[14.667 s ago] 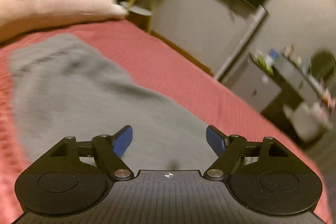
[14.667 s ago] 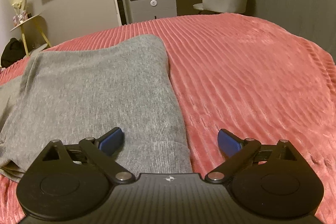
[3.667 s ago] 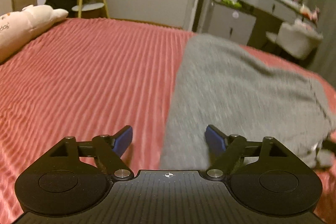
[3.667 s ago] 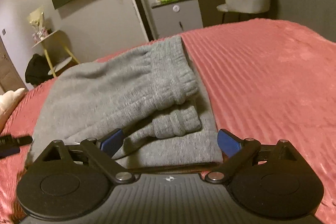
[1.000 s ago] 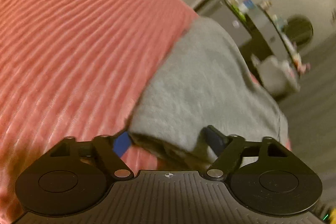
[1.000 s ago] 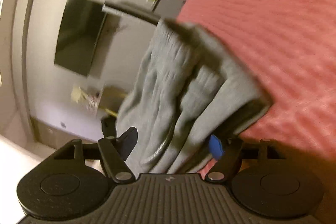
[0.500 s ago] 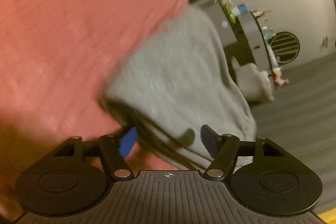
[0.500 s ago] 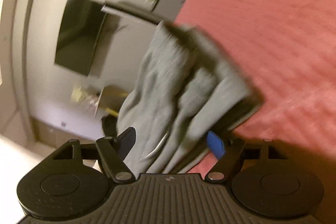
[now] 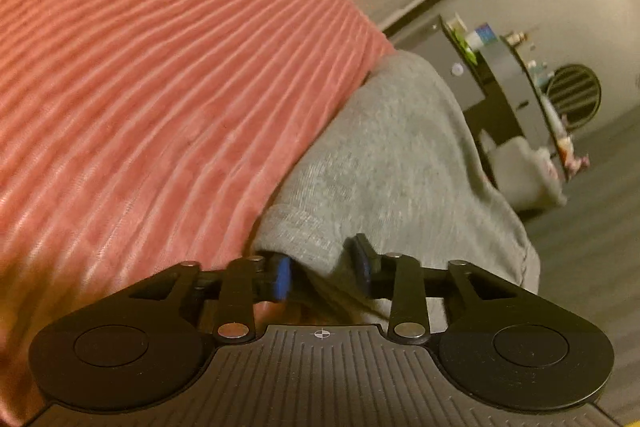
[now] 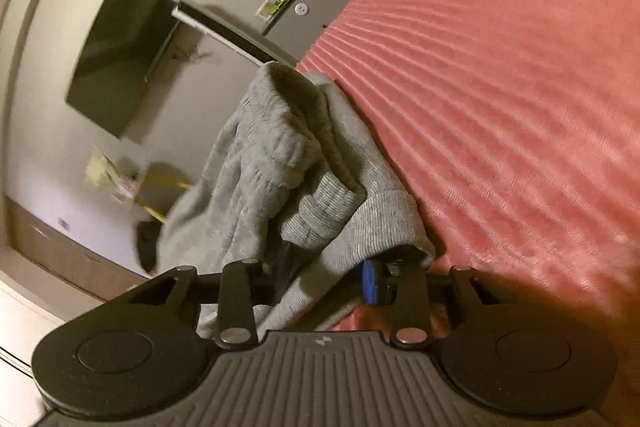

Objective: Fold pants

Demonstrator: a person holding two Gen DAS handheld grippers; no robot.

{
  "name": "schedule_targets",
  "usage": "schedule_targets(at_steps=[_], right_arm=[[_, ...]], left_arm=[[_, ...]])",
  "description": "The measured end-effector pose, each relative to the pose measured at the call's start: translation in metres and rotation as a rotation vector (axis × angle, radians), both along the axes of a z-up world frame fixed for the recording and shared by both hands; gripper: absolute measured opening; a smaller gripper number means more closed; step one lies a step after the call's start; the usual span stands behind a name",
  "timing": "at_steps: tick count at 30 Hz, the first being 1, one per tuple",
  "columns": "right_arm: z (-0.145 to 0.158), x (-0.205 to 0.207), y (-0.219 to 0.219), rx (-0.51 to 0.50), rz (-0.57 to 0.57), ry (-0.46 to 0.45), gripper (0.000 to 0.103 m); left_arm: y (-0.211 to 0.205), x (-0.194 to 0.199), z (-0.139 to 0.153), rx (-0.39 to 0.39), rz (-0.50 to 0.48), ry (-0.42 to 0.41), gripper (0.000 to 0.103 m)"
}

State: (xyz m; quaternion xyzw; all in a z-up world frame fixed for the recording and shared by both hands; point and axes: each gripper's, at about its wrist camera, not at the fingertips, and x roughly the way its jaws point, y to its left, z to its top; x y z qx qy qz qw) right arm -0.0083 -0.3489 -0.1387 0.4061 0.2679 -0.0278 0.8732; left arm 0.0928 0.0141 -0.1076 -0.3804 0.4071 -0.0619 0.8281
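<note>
The grey knit pants point(image 9: 400, 163) lie folded in layers on the red ribbed bedspread point(image 9: 160, 67). My left gripper point(image 9: 322, 269) is shut on the near folded edge of the pants, with cloth bunched between its blue pads. In the right wrist view the pants point(image 10: 280, 163) show stacked cuffs and folds. My right gripper point(image 10: 324, 283) is shut on the near edge of the stack and lifts it a little off the bedspread point(image 10: 500, 87). Both views are tilted.
A grey dresser with small bottles point(image 9: 504, 67) and a pale chair point(image 9: 528, 175) stand beyond the bed. A wall TV point(image 10: 124, 55) and a yellow side table point(image 10: 160, 187) are at the left in the right wrist view.
Both grippers have closed further on the near edges of the folded pants over the last second. The stack has shifted and lifted slightly, and both cameras have tilted.
</note>
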Motion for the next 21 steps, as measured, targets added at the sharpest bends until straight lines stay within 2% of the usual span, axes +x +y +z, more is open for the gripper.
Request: schedule_targets(at_steps=[1, 2, 3, 4, 6, 7, 9, 10, 11, 13, 15, 19, 21], right_arm=[[0.004, -0.005, 0.002, -0.036, -0.002, 0.006, 0.050], [0.006, -0.012, 0.003, -0.065, -0.003, 0.011, 0.057], [0.008, -0.017, 0.006, -0.099, -0.007, 0.037, 0.069], [0.009, -0.022, 0.008, -0.132, -0.015, 0.071, 0.074], [0.011, -0.037, 0.010, -0.163, 0.009, 0.117, 0.077], [0.013, -0.041, 0.014, -0.179, 0.032, 0.138, 0.078], [0.022, -0.053, 0.024, -0.218, 0.067, 0.160, 0.095], [0.024, -0.063, 0.030, -0.239, 0.080, 0.171, 0.100], [0.026, -0.073, 0.038, -0.263, 0.093, 0.184, 0.099], [0.030, -0.081, 0.056, -0.353, 0.116, 0.231, 0.099], [0.036, -0.089, 0.074, -0.463, 0.125, 0.250, 0.099], [0.049, -0.095, 0.105, -0.624, 0.134, 0.224, 0.099], [0.054, -0.089, 0.113, -0.640, 0.188, 0.211, 0.099]], left_arm=[[0.007, -0.012, -0.001, -0.005, -0.007, 0.011, 0.061], [0.009, -0.016, 0.000, -0.005, -0.012, 0.015, 0.069], [0.009, -0.022, 0.004, 0.015, -0.018, 0.015, 0.071], [0.007, -0.025, 0.008, 0.080, -0.018, 0.029, 0.082], [-0.003, -0.034, 0.018, 0.231, -0.018, 0.012, 0.094], [-0.008, -0.039, 0.022, 0.274, -0.024, 0.009, 0.097], [-0.017, -0.046, 0.030, 0.360, -0.050, 0.016, 0.097], [-0.022, -0.052, 0.034, 0.411, -0.067, 0.024, 0.098], [-0.027, -0.056, 0.038, 0.466, -0.072, 0.030, 0.098], [-0.042, -0.068, 0.051, 0.628, -0.093, 0.028, 0.102], [-0.054, -0.081, 0.064, 0.722, -0.147, -0.018, 0.103], [-0.064, -0.095, 0.077, 0.784, -0.245, -0.079, 0.103], [-0.060, -0.095, 0.080, 0.774, -0.258, -0.083, 0.103]])
